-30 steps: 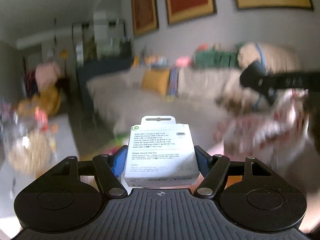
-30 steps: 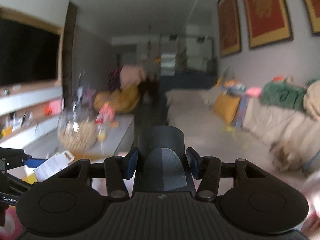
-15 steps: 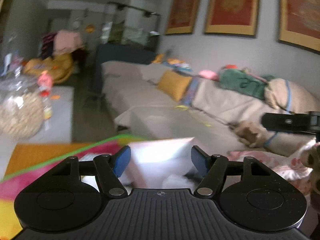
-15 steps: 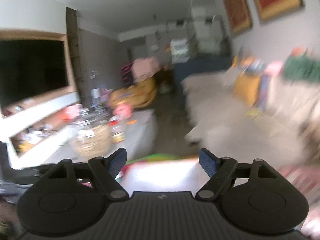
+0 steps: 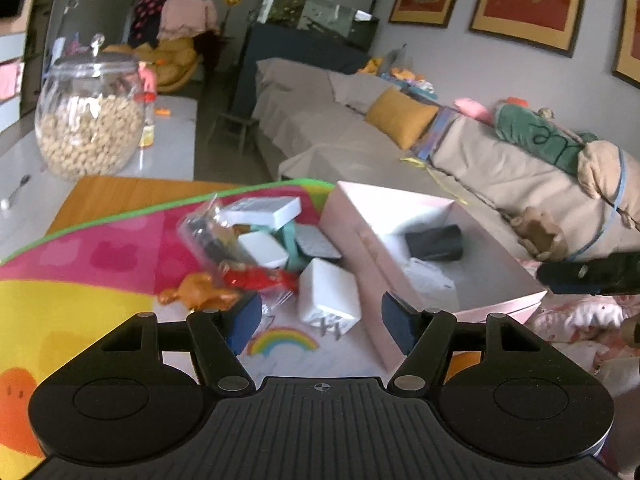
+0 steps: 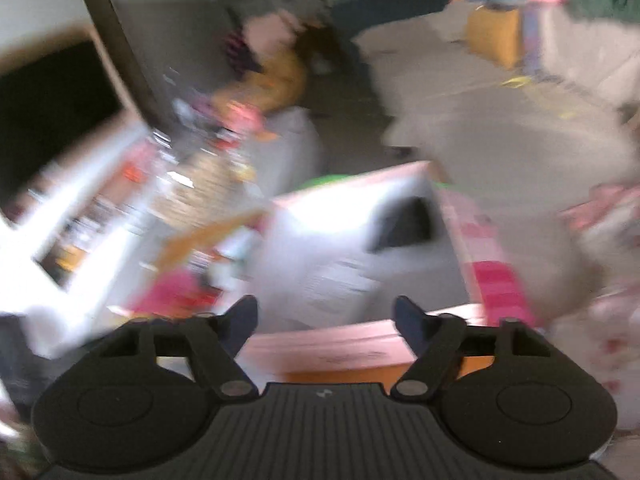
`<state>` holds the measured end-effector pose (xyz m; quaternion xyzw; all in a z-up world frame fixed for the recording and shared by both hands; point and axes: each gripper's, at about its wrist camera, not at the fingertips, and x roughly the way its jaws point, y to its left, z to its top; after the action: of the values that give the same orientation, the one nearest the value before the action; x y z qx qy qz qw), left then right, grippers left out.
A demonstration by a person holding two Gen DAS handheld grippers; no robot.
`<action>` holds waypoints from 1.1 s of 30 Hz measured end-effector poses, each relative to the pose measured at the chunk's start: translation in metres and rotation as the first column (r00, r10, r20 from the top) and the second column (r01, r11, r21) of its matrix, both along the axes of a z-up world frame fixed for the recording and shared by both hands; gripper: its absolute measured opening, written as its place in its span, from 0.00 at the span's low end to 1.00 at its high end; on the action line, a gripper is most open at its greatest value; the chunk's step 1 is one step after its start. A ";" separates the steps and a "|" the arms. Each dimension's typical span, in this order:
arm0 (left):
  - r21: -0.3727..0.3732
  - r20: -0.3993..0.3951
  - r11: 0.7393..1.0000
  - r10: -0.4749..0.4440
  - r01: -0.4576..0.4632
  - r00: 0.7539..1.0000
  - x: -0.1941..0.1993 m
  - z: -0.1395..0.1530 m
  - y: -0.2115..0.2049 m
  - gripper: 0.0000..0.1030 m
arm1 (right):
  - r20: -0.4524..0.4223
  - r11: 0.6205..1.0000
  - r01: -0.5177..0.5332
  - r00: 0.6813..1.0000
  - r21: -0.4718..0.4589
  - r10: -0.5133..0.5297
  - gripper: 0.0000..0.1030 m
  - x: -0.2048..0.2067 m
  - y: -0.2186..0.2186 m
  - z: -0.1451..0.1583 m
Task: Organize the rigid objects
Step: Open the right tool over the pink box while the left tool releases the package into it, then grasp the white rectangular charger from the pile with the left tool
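A pink open box (image 5: 352, 220) sits on a colourful mat (image 5: 80, 264); inside lie a black object (image 5: 434, 242) and a white cable box (image 5: 430, 280). Left of the pink box is a pile: a white charger (image 5: 328, 296), small white boxes (image 5: 264, 208), a clear bag (image 5: 208, 236) and red and orange wrappers (image 5: 256, 280). My left gripper (image 5: 322, 320) is open and empty, just above the charger. My right gripper (image 6: 326, 320) is open and empty over the pink box (image 6: 360, 340); that view is blurred. The black object (image 6: 404, 224) shows inside.
A glass jar of nuts (image 5: 88, 120) and a spoon (image 5: 14, 196) stand on the grey table (image 5: 172, 152) at the back left. A beige sofa (image 5: 360, 140) with cushions runs along the right. The right gripper's arm (image 5: 592, 278) shows at the right edge.
Both grippers let go of their loads, the white cable box and the black object, which now lie in the pink box. Both tilted down toward the mat; the right one is still moving.
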<state>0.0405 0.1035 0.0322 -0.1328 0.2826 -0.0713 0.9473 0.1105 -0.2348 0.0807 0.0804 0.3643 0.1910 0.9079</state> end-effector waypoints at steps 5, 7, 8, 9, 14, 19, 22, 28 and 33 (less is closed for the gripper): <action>0.007 -0.019 1.000 -0.004 0.004 1.000 0.002 -0.006 -0.002 0.69 | -0.063 0.999 -0.028 0.998 -0.030 0.026 0.53 0.003 0.005 -0.015; 0.018 -0.019 1.000 -0.013 0.014 1.000 0.002 -0.006 -0.004 0.69 | -0.074 0.999 -0.029 0.997 -0.029 0.027 0.53 0.001 0.006 -0.018; 0.032 -0.016 0.999 -0.021 0.021 1.000 0.001 -0.007 -0.006 0.69 | -0.065 0.999 -0.020 0.998 -0.045 0.017 0.53 -0.001 0.007 -0.018; 0.046 -0.012 0.999 -0.026 0.027 1.000 0.000 -0.007 -0.007 0.69 | -0.049 0.998 -0.009 0.999 -0.066 0.005 0.53 0.001 0.013 -0.016; 0.133 0.014 0.989 -0.073 0.071 0.997 -0.006 -0.003 -0.012 0.69 | 0.087 0.981 0.048 0.996 -0.187 -0.032 0.53 -0.026 0.011 -0.014; 0.200 0.017 0.971 -0.138 0.132 0.990 0.006 -0.004 -0.025 0.69 | 0.155 0.977 0.044 0.988 -0.207 -0.012 0.54 -0.044 0.004 -0.014; 0.309 0.023 0.941 -0.154 0.139 0.988 0.019 -0.004 -0.037 0.69 | 0.159 0.975 0.047 0.987 -0.216 -0.012 0.54 -0.049 -0.001 -0.016; -0.032 -0.013 0.999 0.022 -0.023 1.000 0.074 0.020 0.020 0.69 | 0.147 0.970 0.051 0.989 -0.238 -0.016 0.54 -0.048 -0.005 -0.027; -0.356 -0.325 0.904 0.119 -0.238 0.938 0.149 0.016 0.066 0.68 | 0.136 0.964 0.048 0.991 -0.263 -0.012 0.54 -0.045 0.001 -0.038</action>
<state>0.1894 0.1690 0.0485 -0.3534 0.3876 -0.0176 0.8512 0.0657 -0.2336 0.0431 -0.0496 0.3241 0.1316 0.9355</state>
